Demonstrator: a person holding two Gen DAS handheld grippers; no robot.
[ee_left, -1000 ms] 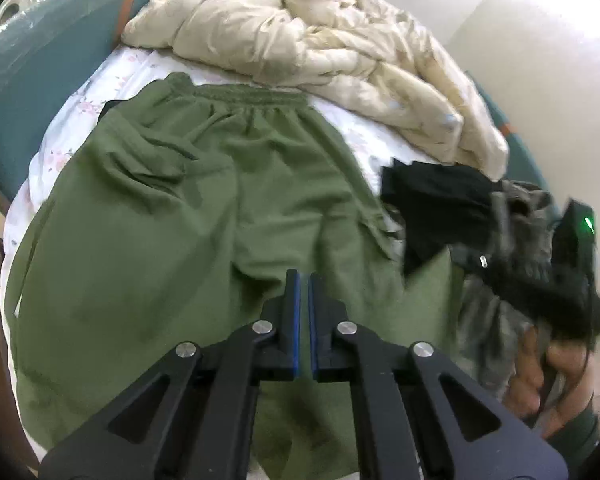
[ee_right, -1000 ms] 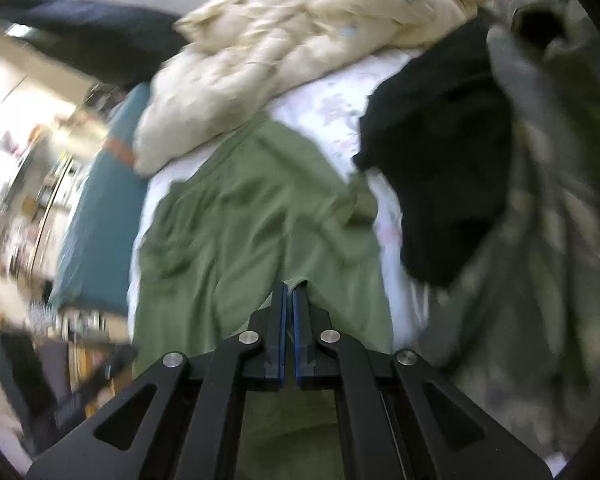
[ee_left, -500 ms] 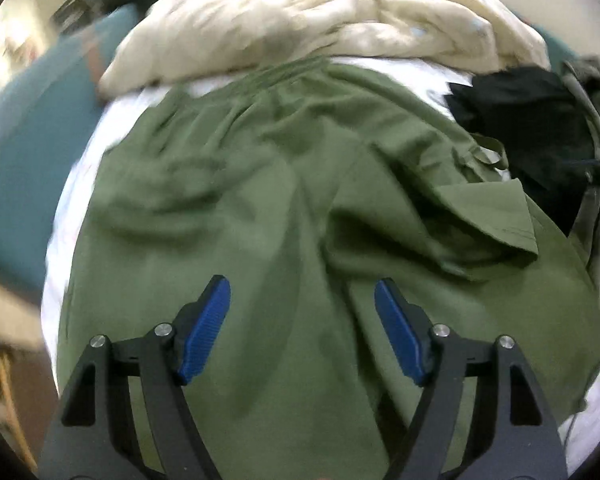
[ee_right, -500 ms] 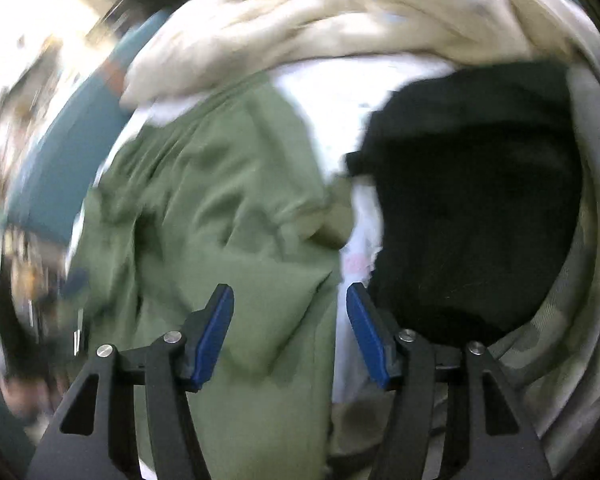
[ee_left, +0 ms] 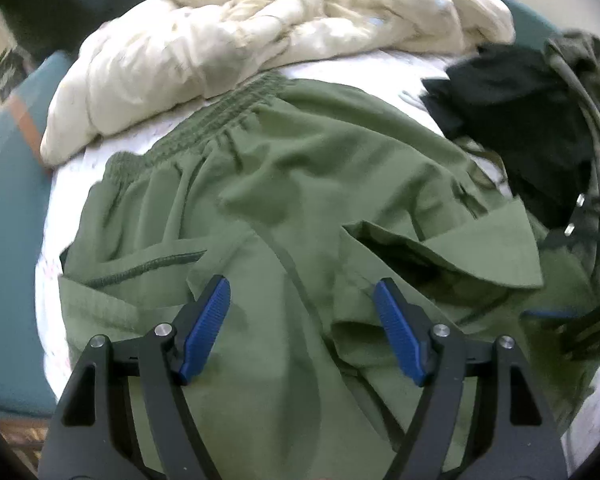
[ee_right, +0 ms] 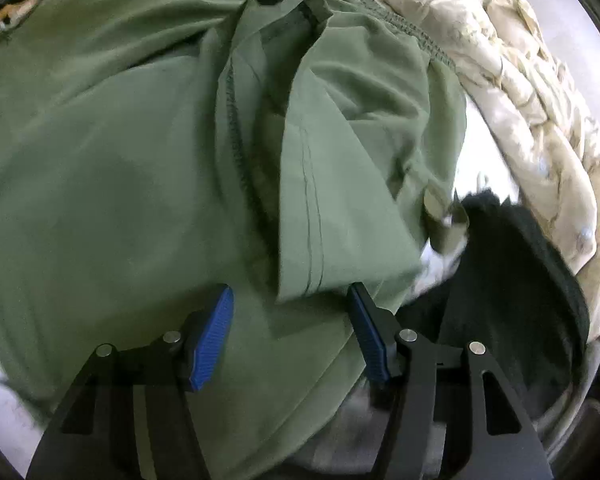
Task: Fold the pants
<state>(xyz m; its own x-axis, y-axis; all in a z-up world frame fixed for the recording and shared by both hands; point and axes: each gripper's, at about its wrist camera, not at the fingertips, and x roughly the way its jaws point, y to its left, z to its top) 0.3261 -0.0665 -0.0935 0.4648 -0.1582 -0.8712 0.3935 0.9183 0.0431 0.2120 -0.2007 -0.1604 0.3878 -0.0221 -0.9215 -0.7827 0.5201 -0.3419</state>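
- The bed, under a pale flowered sheet, carries everything; a teal padded edge runs along its left side, and little else of the room shows.
- A cream quilt lies heaped across the far end, touching the waistband.
- The green pants are spread over the middle of the bed, elastic waistband at the far end, legs running toward the near edge, so their long axis points near to far.
- A black garment is piled at the far right, just beside the pants.
- A folded-over flap of green cloth lies on the right side of the pants, its hemmed end directly in front of the right claw.
- The right claw is spread, its jaws having just been closing a little, with the flap's end between them but not pinched.
- The left claw is spread wide, having just been opening, above the middle of the pants near the centre seam, pinching nothing.
- Judged from this, the right claw is nearer the loose flap and would take it first.
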